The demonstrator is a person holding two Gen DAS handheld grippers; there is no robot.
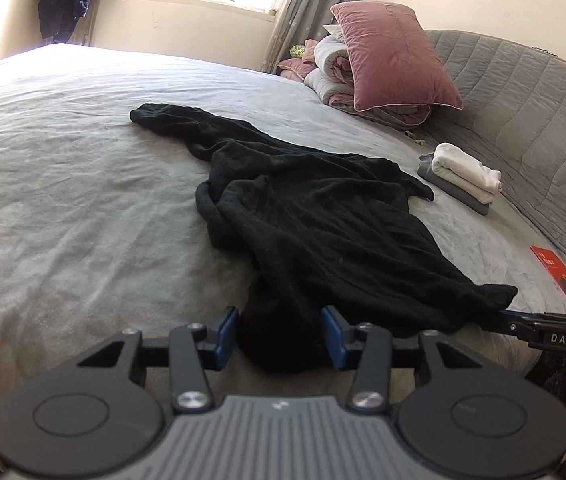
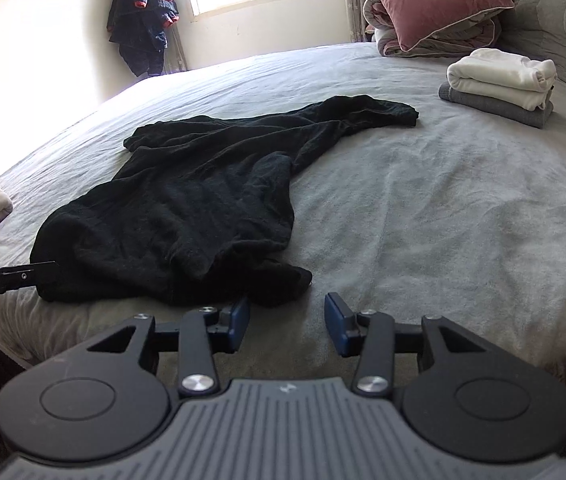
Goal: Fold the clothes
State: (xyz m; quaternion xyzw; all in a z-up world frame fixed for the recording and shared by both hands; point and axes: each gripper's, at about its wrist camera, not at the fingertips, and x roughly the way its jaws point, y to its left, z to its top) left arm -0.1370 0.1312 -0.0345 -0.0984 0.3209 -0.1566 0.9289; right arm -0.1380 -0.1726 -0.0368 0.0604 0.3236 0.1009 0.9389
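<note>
A grey bed (image 1: 63,184) filled both views. A black garment (image 1: 323,216) lay rumpled across its middle, one sleeve reaching toward 11 o'clock in the left wrist view. At 1 o'clock a pink pillow (image 1: 395,56) leaned on rolled bedding (image 1: 331,80), and near 3 o'clock sat a folded stack (image 1: 463,176), white over grey. The left gripper (image 1: 281,336) stood wide open, its blue pads either side of the garment's near hem, which bulged between them unclamped. The right gripper (image 2: 287,320) was equally wide open over bare sheet, its left pad just beside the hem's corner, holding nothing.
</note>
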